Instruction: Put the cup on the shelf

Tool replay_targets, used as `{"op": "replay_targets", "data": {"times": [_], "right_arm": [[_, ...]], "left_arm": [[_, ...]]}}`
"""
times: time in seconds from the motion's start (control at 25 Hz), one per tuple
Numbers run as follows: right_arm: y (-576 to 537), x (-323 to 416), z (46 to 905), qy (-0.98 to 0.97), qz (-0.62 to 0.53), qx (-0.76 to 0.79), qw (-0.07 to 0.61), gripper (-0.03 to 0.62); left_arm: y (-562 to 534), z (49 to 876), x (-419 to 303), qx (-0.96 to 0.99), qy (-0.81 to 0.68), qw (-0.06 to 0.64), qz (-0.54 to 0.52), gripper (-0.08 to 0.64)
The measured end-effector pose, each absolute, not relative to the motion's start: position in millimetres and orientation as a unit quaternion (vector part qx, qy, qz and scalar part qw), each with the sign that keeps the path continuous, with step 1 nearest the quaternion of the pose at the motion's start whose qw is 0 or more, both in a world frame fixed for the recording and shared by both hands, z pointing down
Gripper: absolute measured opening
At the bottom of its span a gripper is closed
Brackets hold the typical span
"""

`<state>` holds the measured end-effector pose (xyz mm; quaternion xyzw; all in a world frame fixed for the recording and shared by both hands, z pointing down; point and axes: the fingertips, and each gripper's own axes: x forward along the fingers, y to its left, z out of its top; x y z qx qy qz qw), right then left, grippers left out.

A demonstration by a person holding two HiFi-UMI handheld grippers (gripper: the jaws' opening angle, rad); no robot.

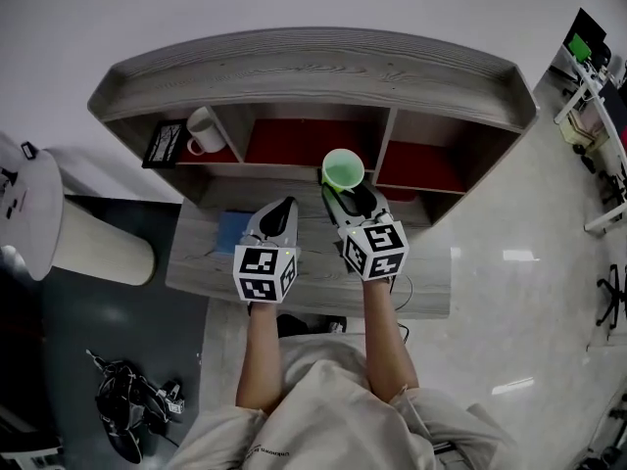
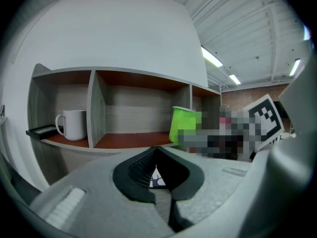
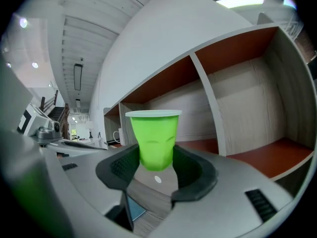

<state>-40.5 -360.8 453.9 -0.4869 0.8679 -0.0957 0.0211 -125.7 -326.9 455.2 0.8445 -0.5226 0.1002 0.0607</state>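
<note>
A green plastic cup stands upright between the pads of my right gripper, which is shut on its lower half. In the right gripper view the cup is dented where the pads press, and the gripper holds it in front of the shelf's compartments. The cup hangs just before the front edge of the shelf, near the divider between the middle and right compartments. My left gripper hovers over the table to the left, shut and empty. Its view shows the cup at the right.
A white mug stands in the left compartment beside a flat black object. The compartments have red floors. A blue item lies on the grey wooden table under my left gripper. A white round table stands at far left.
</note>
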Motion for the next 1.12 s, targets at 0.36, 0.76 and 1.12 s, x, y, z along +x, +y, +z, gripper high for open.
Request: {"op": "replay_targets", "data": {"times": [0.36,0.76,1.12], "right_arm": [[-371,-47,454,0.853,-0.095,-0.512,0.014,0.215],[-394,-63,462,0.806,-0.112,-0.581,0.003,0.215],[-421,-55,470,0.749,-0.108,-0.653,-0.028,0.215]], "left_arm": [[-340,454,-139,0.853,-0.508,0.062,0.101,0.011],[-369,451,-173,0.875,-0.464,0.063,0.121,0.011],[-386,445,-163,0.907,-0.399,0.057,0.121,0.011]]}}
